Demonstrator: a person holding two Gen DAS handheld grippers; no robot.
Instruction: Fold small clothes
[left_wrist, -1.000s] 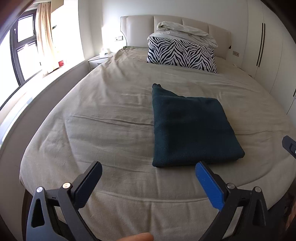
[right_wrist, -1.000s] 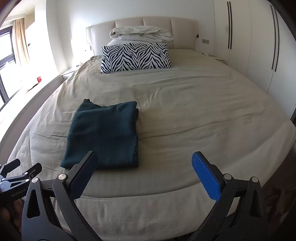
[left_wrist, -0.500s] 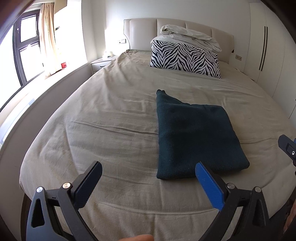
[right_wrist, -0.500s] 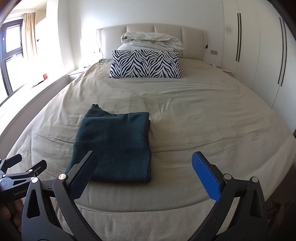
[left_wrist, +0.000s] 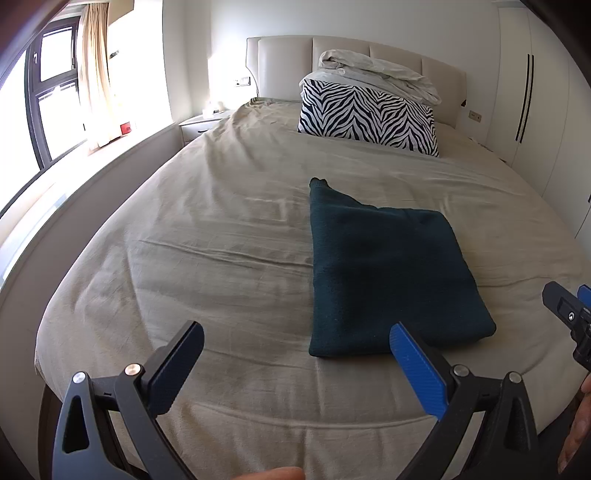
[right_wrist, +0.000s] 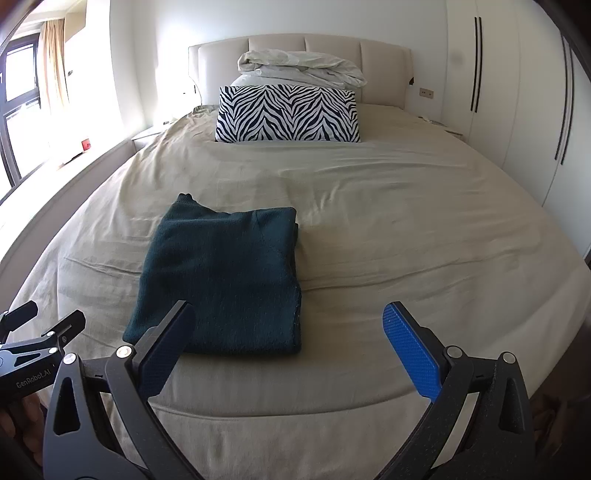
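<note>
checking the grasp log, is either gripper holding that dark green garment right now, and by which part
Nothing is held. The left gripper and right gripper have open, empty jaws; the folded garment lies on the bed.

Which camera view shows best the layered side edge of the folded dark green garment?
The right wrist view: the folded dark green garment turns its stacked layers on the right side toward that camera. In the left wrist view the garment shows mostly its top and smooth left edge; the layers are hidden.
</note>
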